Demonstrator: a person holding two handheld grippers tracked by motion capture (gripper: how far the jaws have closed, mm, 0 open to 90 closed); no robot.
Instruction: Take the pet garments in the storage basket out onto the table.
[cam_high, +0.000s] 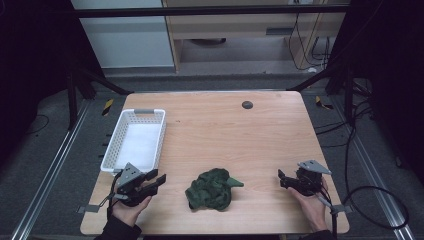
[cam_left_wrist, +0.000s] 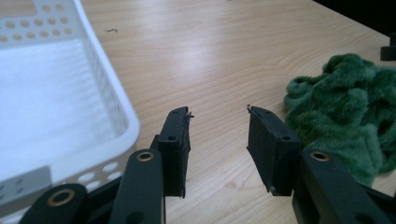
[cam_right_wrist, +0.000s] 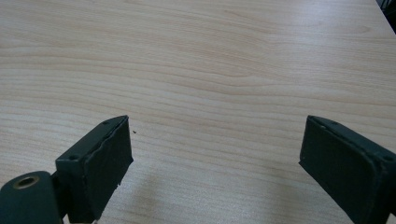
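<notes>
Overhead, the green plush cloth (cam_high: 212, 189) lies crumpled near the front edge of the wooden counter (cam_high: 235, 135), between the two tools and touching neither. The left tool (cam_high: 154, 182) sits just off the near right corner of the white perforated basket (cam_high: 134, 140), which lies along the counter's left edge. The right tool (cam_high: 285, 180) rests near the right front corner, with bare wood between it and the cloth. A small dark disc (cam_high: 247, 104) sits near the far edge, well apart from everything.

Along the left tool (cam_left_wrist: 218, 140), the jaws stand partly apart with nothing between them, only wood grain. The basket's (cam_left_wrist: 123, 109) rim rises just beside the left-hand jaw; the cloth (cam_left_wrist: 345, 107) lies near the right-hand jaw, not touching it. Bare counter (cam_left_wrist: 210, 51) stretches ahead.

Along the right tool (cam_right_wrist: 215, 154), the jaws gape wide and grip nothing; bare counter (cam_right_wrist: 210, 60) runs on ahead of them.
</notes>
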